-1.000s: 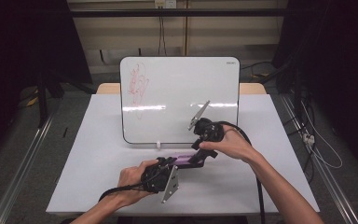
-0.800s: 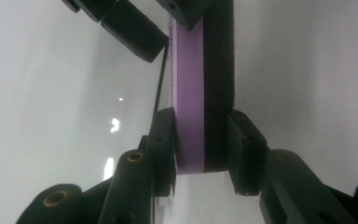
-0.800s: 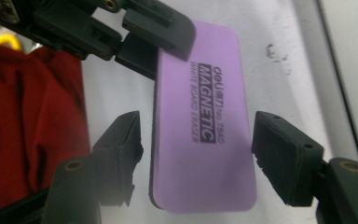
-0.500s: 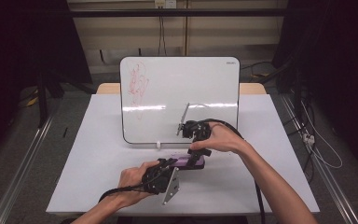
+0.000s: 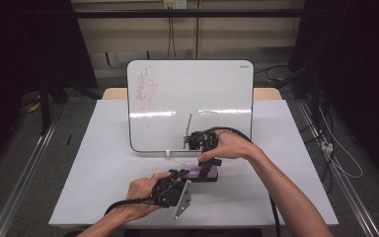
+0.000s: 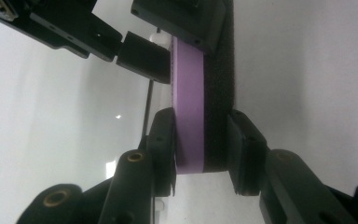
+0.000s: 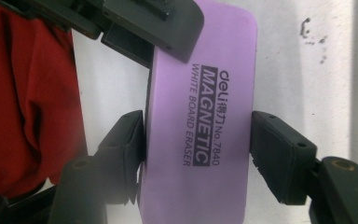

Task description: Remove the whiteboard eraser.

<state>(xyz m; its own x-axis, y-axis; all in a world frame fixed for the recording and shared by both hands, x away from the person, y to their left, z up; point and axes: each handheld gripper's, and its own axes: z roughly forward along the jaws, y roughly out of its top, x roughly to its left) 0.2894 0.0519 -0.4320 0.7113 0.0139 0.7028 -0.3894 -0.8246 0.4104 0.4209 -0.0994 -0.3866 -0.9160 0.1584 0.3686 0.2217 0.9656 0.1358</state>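
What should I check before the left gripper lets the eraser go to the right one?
1. Left gripper clamps the eraser across its thickness: ok.
2. Right gripper straddles the eraser's width; its jaws have just been closing and the pads meet both long edges: ok.
3. Right grip is firm enough to carry the eraser alone: cannot tell.
4. The two grippers hold different ends and do not collide: ok.
5. Board stands upright, with the red scribble at its upper left to wipe: ok.

White table (image 5: 103,168) bears upright whiteboard (image 5: 202,89) (pink scribbles) and small cap (image 5: 169,154).
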